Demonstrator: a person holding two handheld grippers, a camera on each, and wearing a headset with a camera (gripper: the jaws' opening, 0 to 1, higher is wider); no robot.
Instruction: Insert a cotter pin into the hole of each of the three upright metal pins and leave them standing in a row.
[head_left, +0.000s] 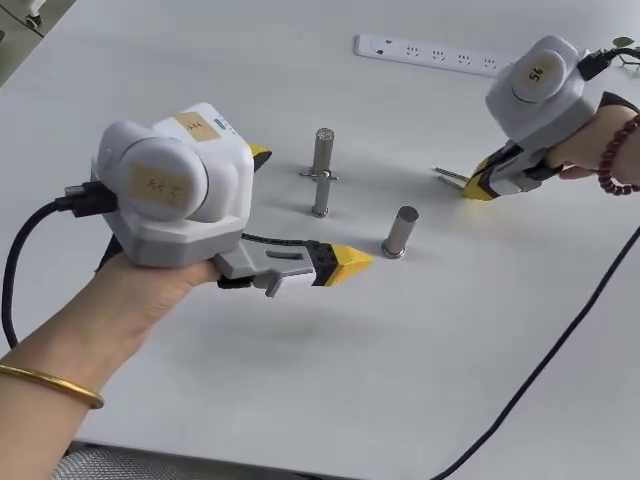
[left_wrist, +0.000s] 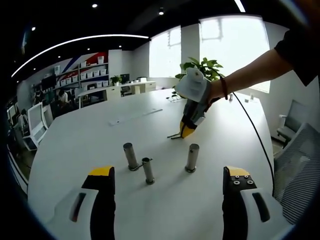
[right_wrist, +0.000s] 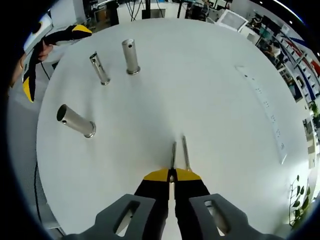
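Observation:
Three upright metal pins stand mid-table: a back pin (head_left: 323, 150), a thinner pin (head_left: 320, 200) just in front of it with a small crosspiece near its top, and a stout pin (head_left: 402, 231) to the right. In the left gripper view they are the back pin (left_wrist: 130, 156), thin pin (left_wrist: 147, 170) and stout pin (left_wrist: 192, 157). My left gripper (head_left: 306, 207) (left_wrist: 168, 175) is open and holds nothing, with the pins a little ahead of it. My right gripper (head_left: 477, 188) (right_wrist: 171, 175) is shut on a cotter pin (head_left: 450, 176) (right_wrist: 179, 152), its two legs pointing forward just above the table, right of the pins.
A white power strip (head_left: 430, 55) lies at the table's far edge. A black cable (head_left: 560, 340) runs across the right front of the white table (head_left: 400, 380). A potted plant (left_wrist: 200, 67) and shelves stand beyond the table.

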